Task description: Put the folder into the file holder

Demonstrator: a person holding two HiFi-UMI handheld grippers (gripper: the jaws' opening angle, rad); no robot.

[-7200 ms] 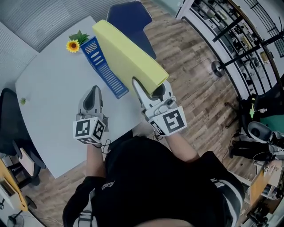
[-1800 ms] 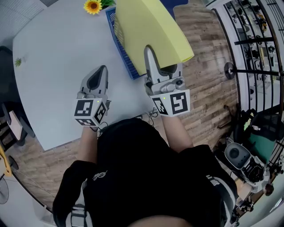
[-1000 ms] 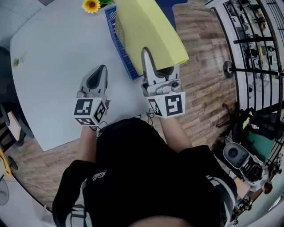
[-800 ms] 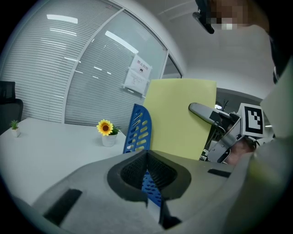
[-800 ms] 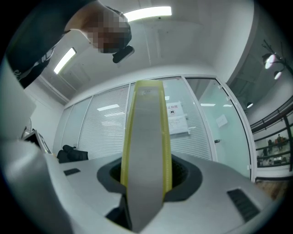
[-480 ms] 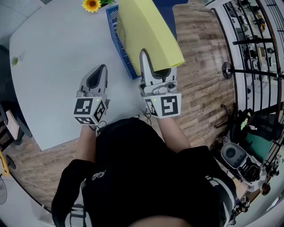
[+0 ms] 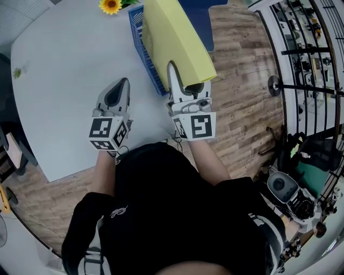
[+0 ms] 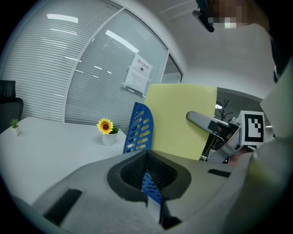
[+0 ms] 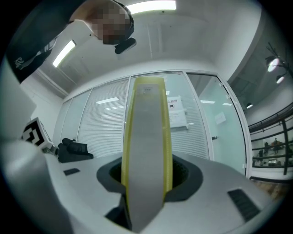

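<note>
The right tongs are clamped on the near end of the yellow folder; their own view shows the spine filling the gap between the 2 jaws, with both pads against it. The left tongs are pressed together on nothing, parked low at centre left and pointing slightly down toward the blue file holder. From the right tongs the folder runs up the frame to the top centre, standing on edge and leaning over the holder, which sits on the pale surface near its right rim. A small sunflower stands beside it at the top edge. The insertion step looks to be in hand, but whether the folder's lower edge is already inside a slot cannot be told. The next move likely calls for lining that edge up between the holder's walls, lowering it until the holder carries it, and only then easing the grip. Both forearms reach up the frame from the dark torso at the bottom, the right tongs about level, marker cube facing the camera.
</note>
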